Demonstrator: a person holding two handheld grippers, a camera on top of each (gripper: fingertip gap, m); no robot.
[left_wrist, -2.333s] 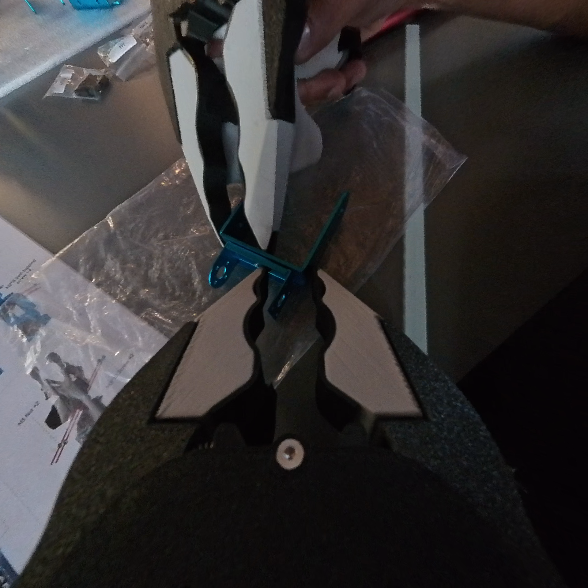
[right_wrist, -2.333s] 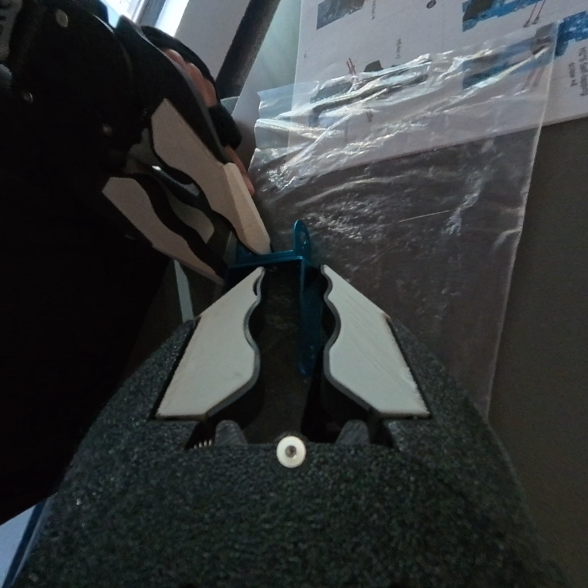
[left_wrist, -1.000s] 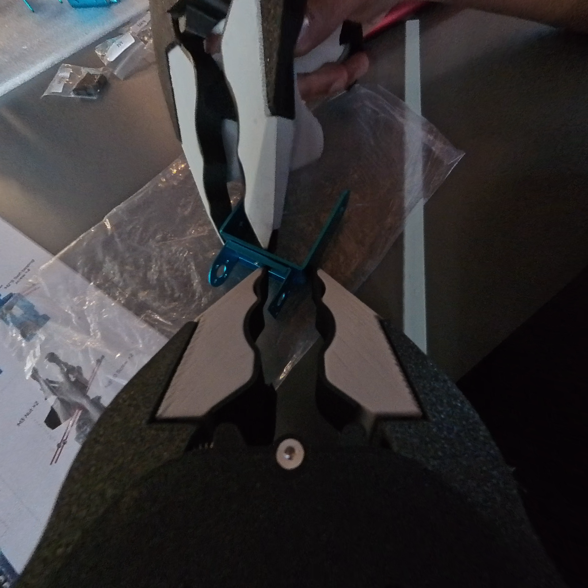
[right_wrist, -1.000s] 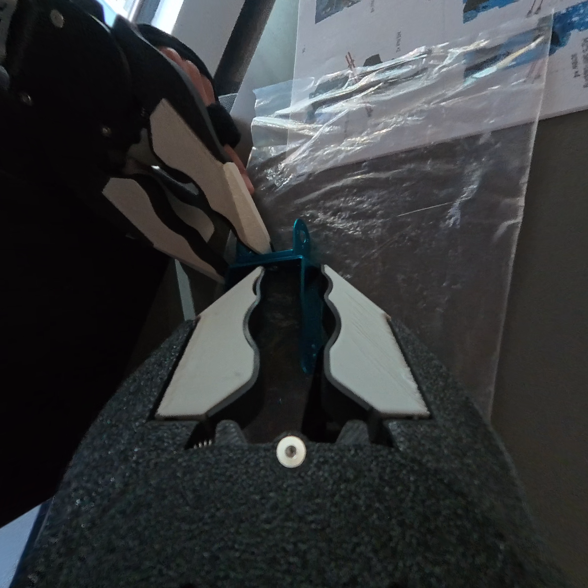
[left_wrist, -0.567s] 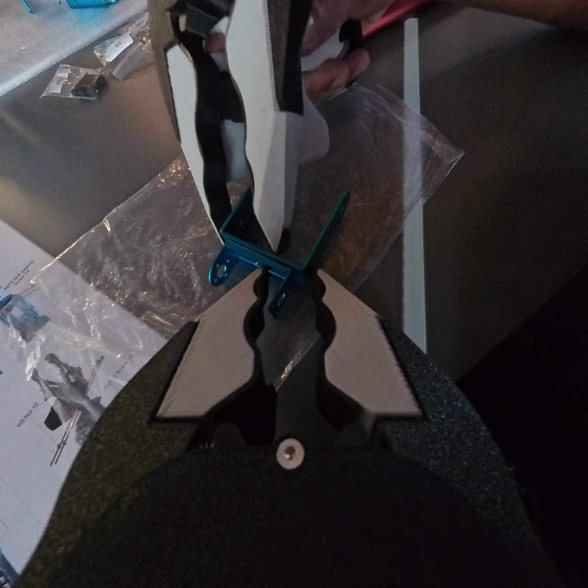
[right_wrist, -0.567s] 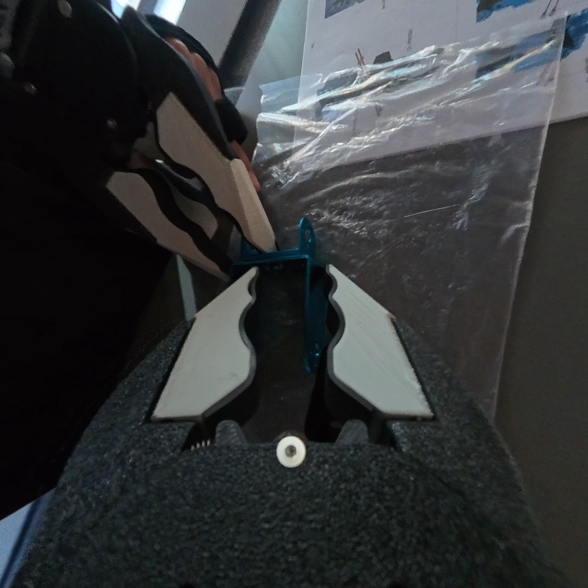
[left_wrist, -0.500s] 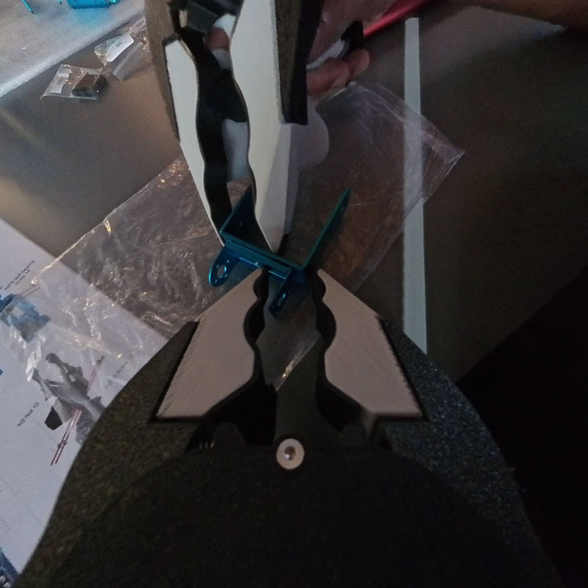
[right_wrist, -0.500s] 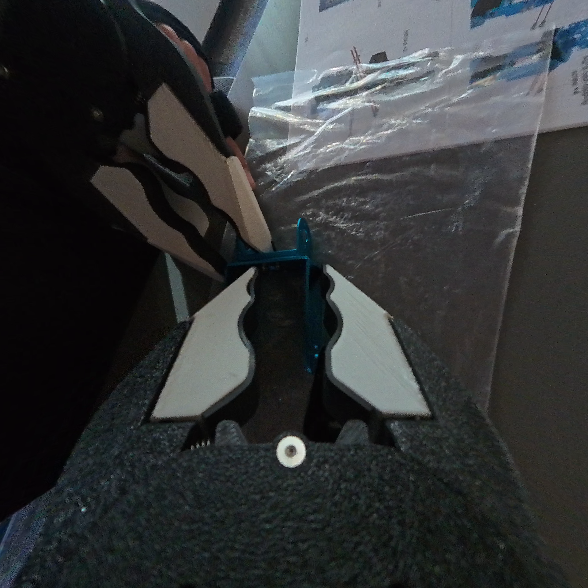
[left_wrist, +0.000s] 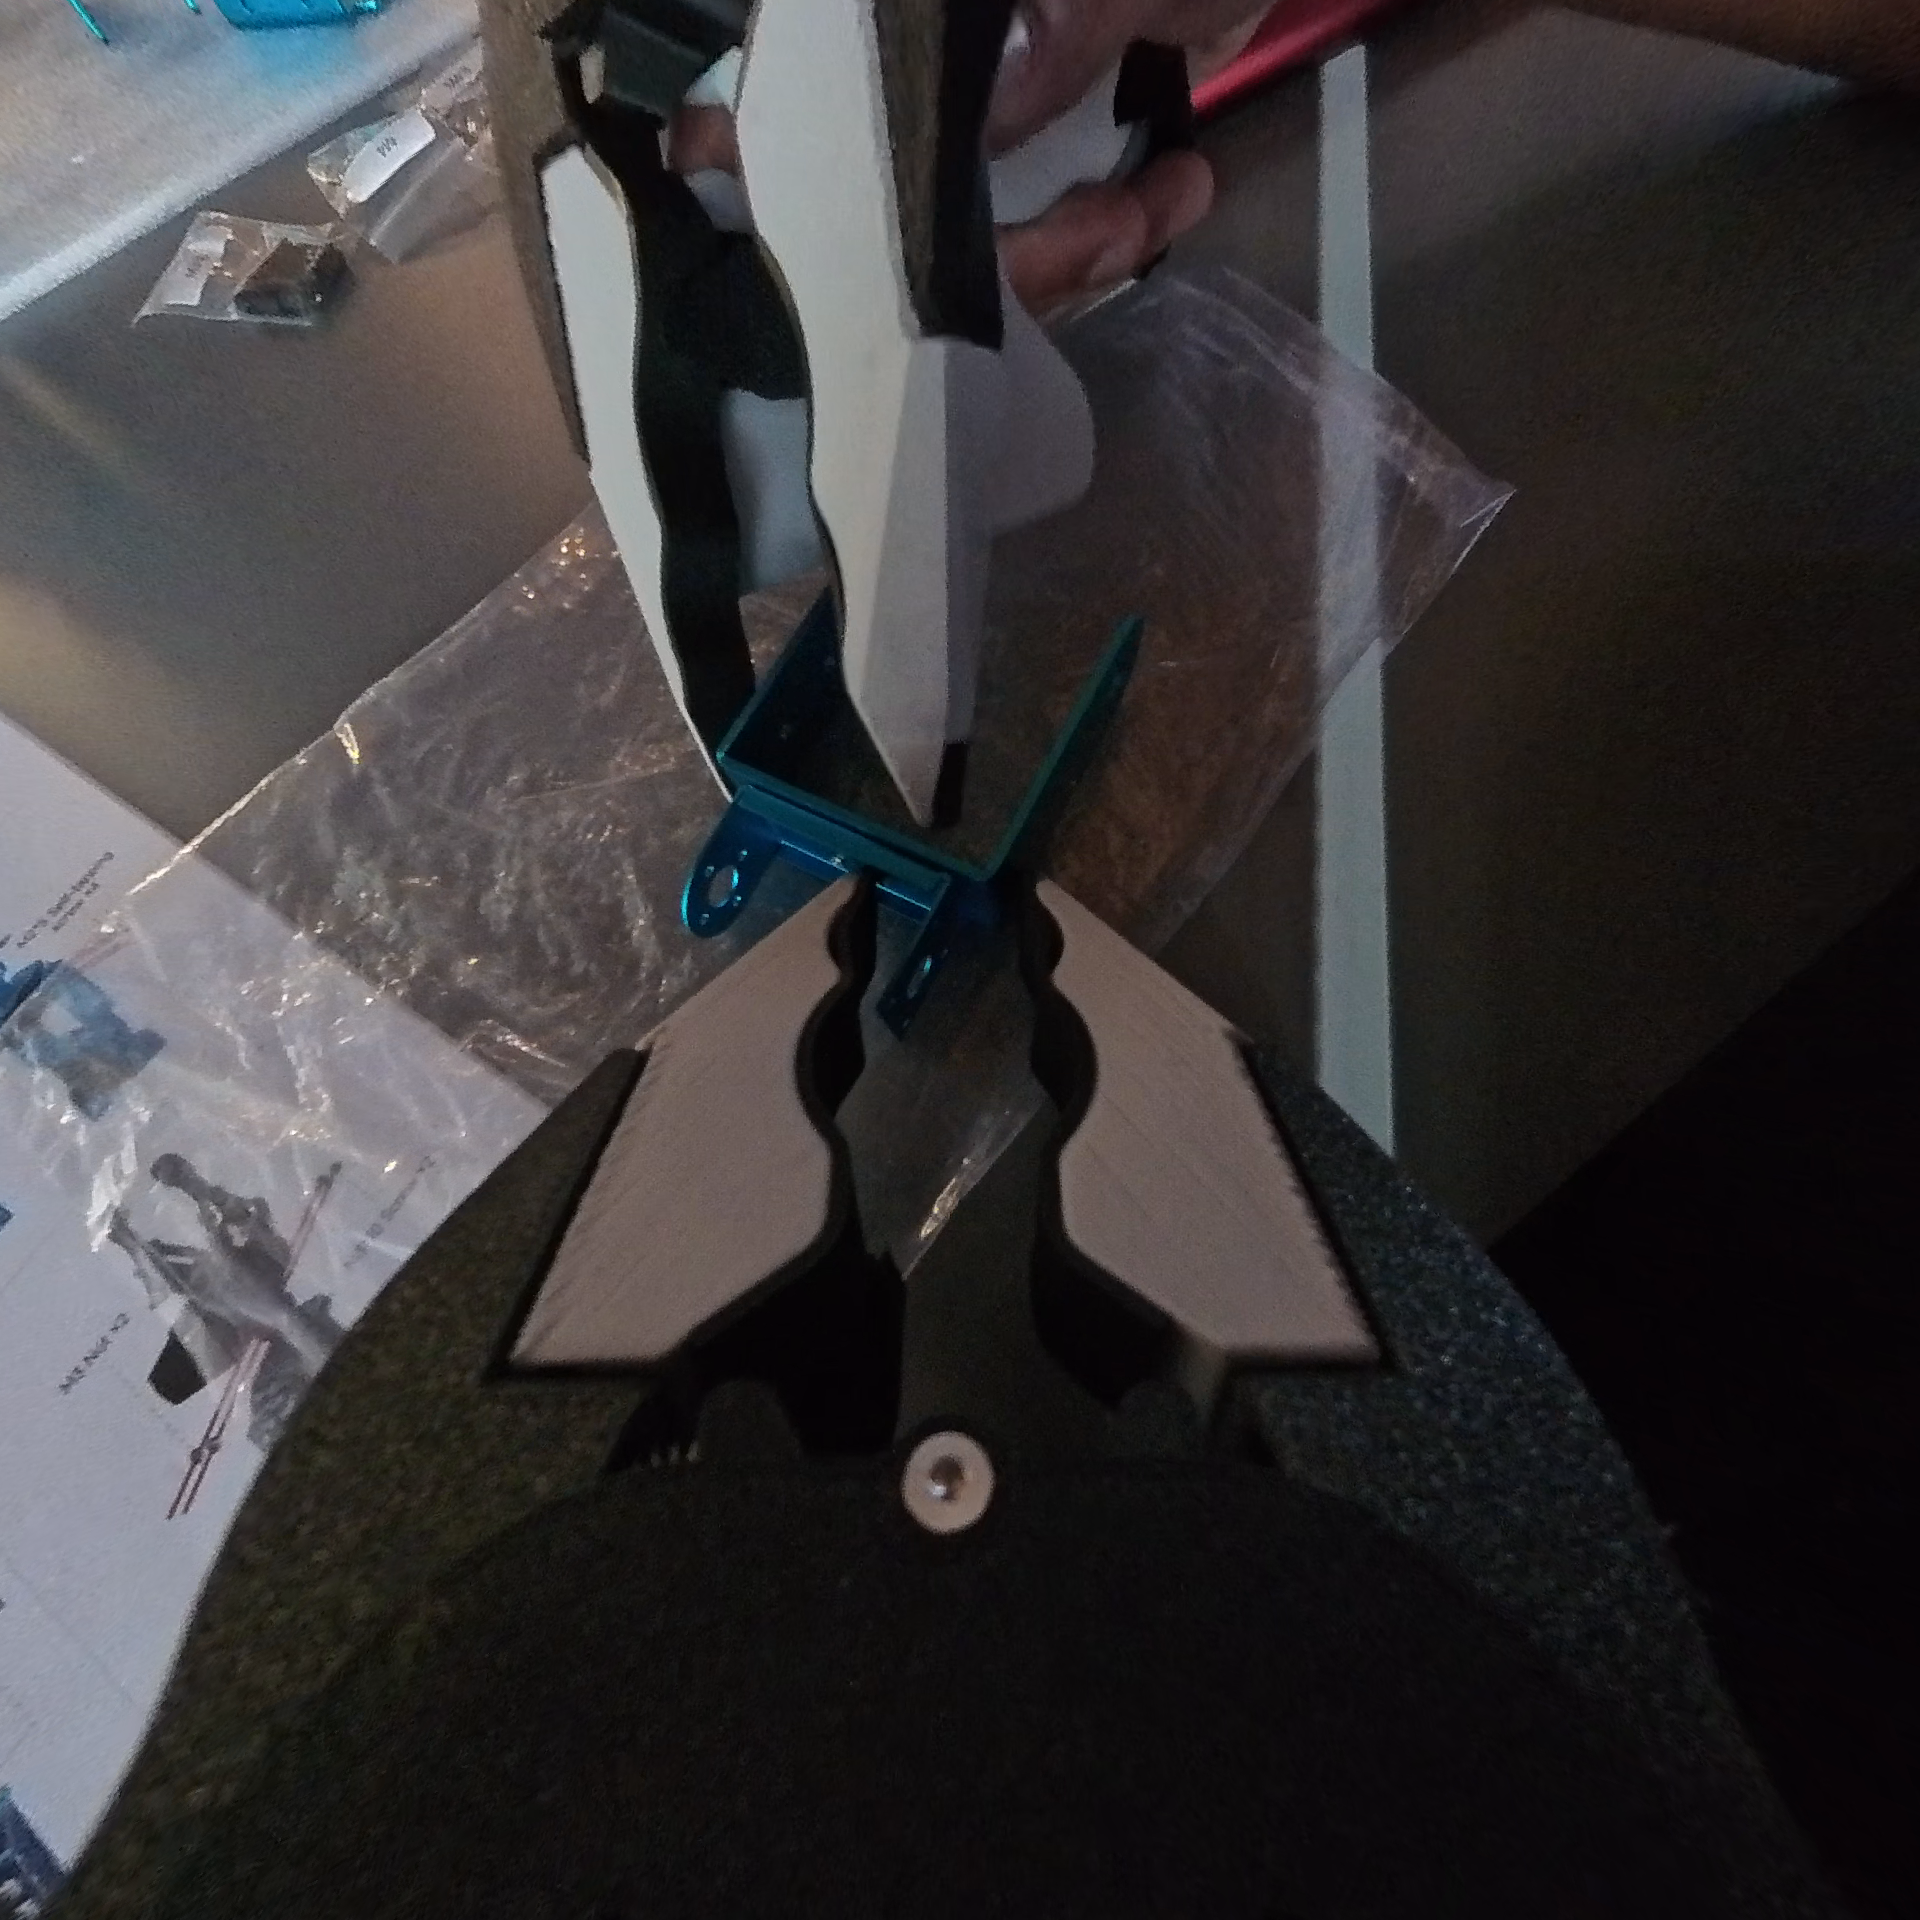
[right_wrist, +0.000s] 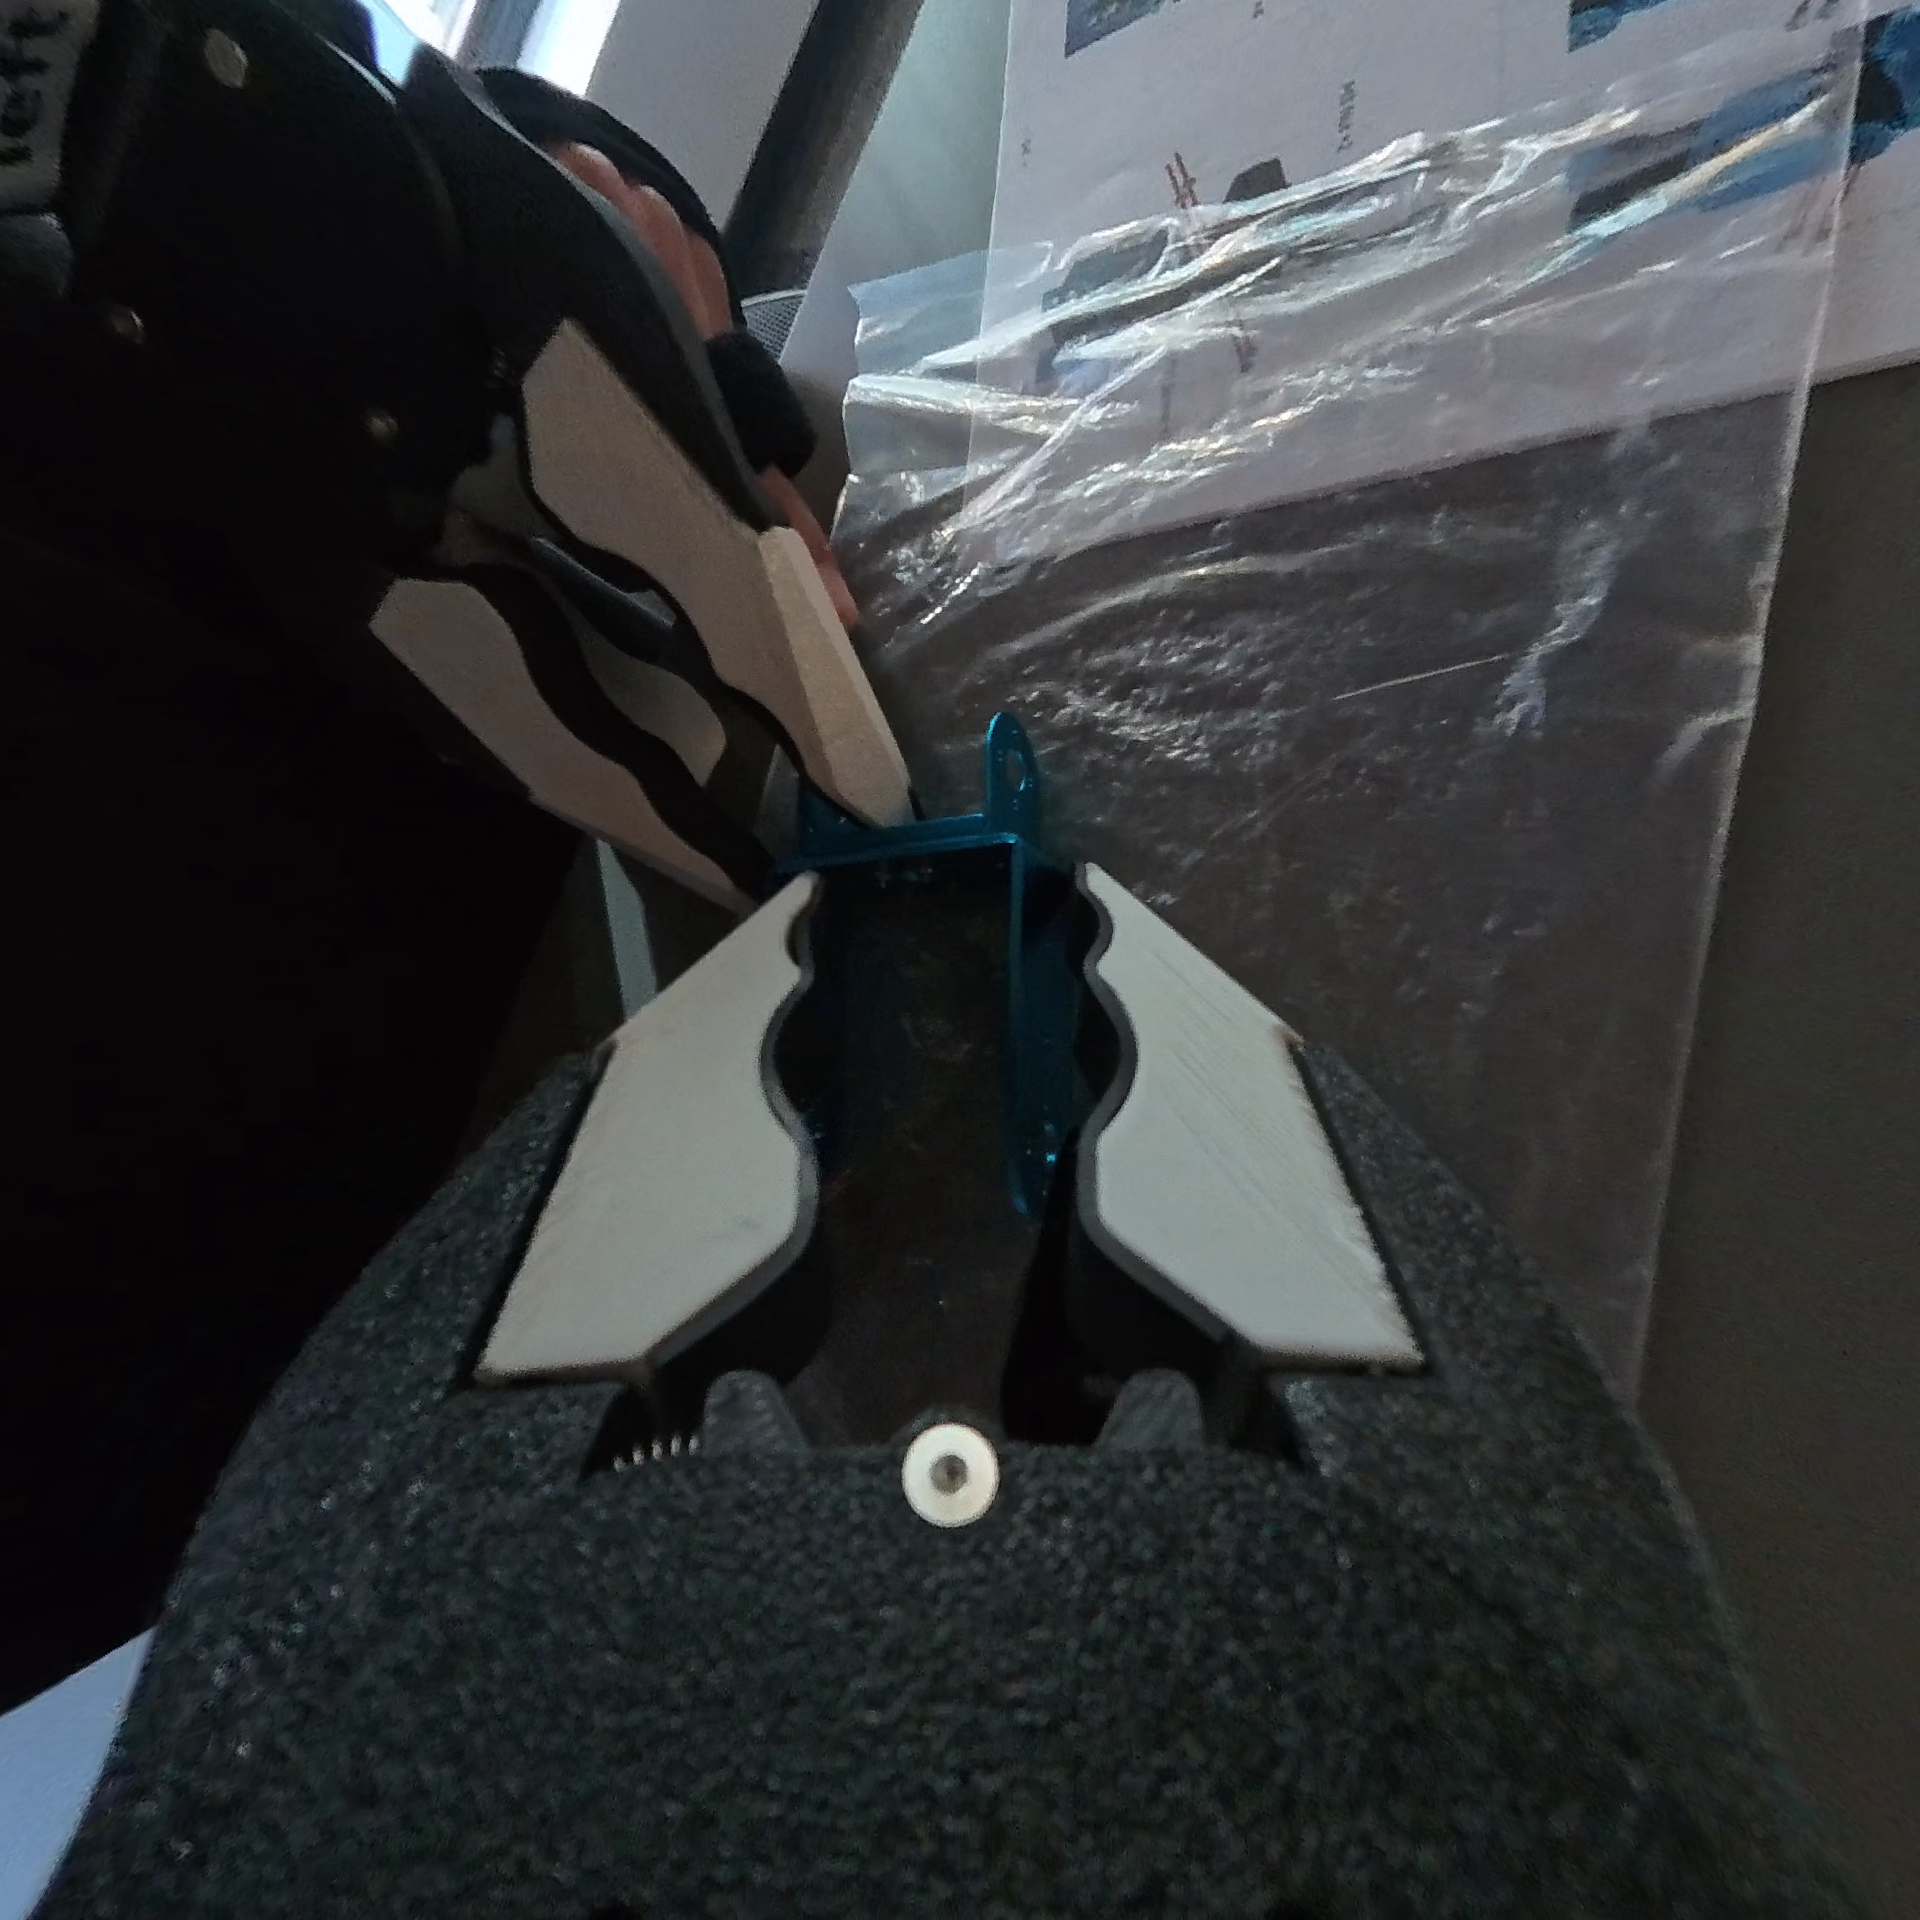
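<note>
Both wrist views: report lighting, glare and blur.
Left wrist view: dim and warm; the left gripper body is near black, the blue bracket sharp, the right gripper slightly motion-blurred, the plastic bag glinting. Right wrist view: backlit from upper left, the left gripper mostly silhouette; glare streaks the plastic bag; wide-angle bending at the edges.

a white printed instruction sheet with blue and black part diagrams carried short captions, too small and blurred to read. small clear plastic bags on the grey surface bore white labels, likewise illegible.
</note>
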